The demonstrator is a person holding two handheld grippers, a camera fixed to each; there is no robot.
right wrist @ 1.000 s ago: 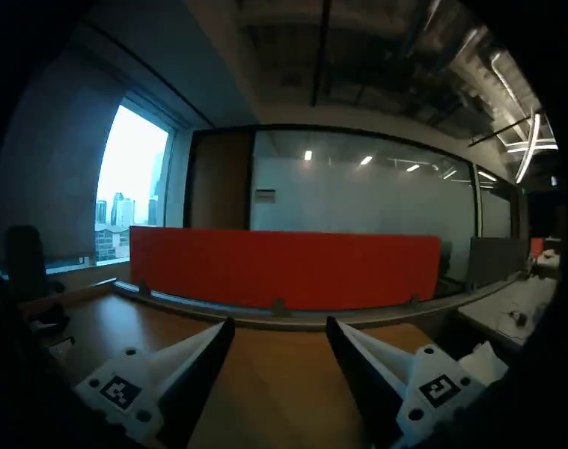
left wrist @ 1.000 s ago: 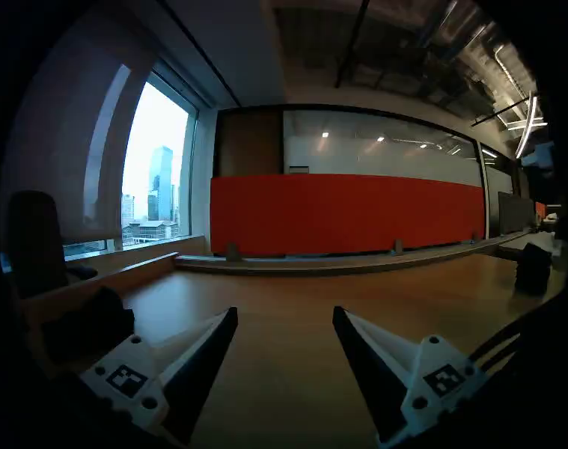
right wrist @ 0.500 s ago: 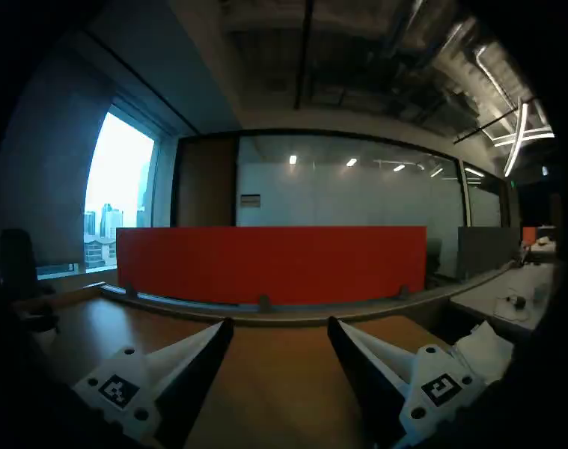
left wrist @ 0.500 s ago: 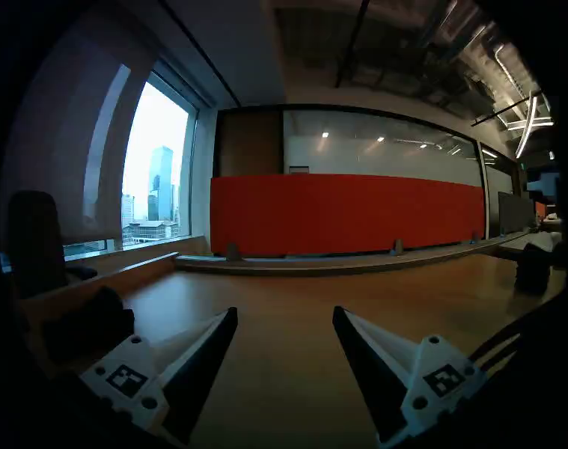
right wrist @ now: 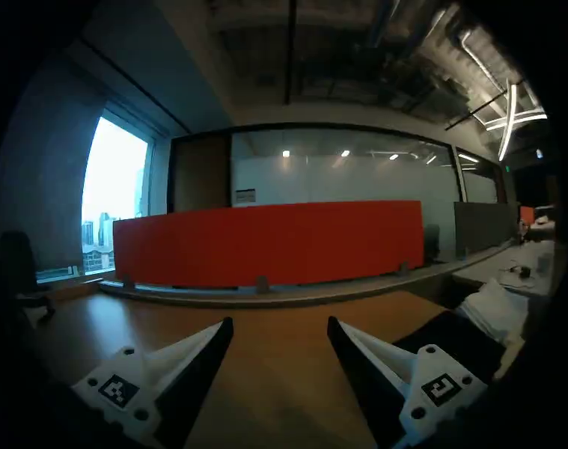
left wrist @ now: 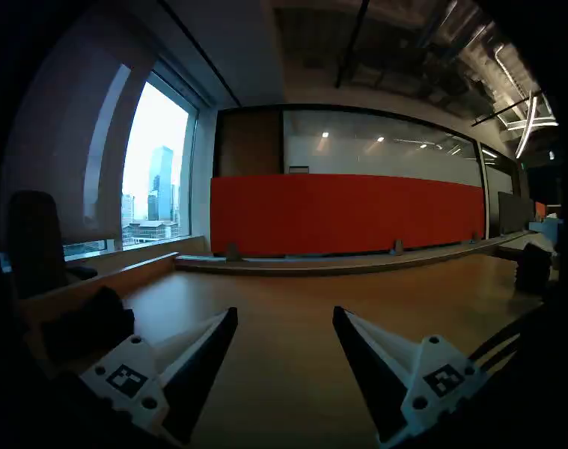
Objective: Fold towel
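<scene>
Towel (right wrist: pixel 499 305) seems the likeliest name for the pale, rumpled bundle at the far right of the right gripper view, though it is too small and dim to be sure. It sits just past a dark patch (right wrist: pixel 452 338) at the right end of the wooden surface (right wrist: pixel 284 374), and what it rests on cannot be told. It lies well apart from both sets of fingers.

In that view the right gripper (right wrist: pixel 277 331) points level along the surface, its fingers (right wrist: pixel 171 367) spread wide with only bare wood showing between them. Beyond the far edge stands a long red panel (right wrist: pixel 269 243), with a glass wall (right wrist: pixel 343 176) above it and a bright window (right wrist: pixel 111 202) to the left.

In the left gripper view the left gripper (left wrist: pixel 284 314) also sits low over the surface (left wrist: pixel 306 292), its fingers (left wrist: pixel 403 367) spread apart and pinching nothing. The same red panel (left wrist: pixel 343 213) crosses the middle and the window (left wrist: pixel 155 179) shows city towers. A dark chair (left wrist: pixel 33 239) stands at the left edge, with a dark lump (left wrist: pixel 89 323) just beside the nearer finger. Another small dark object (left wrist: pixel 534 268) stands on the surface at the far right.
</scene>
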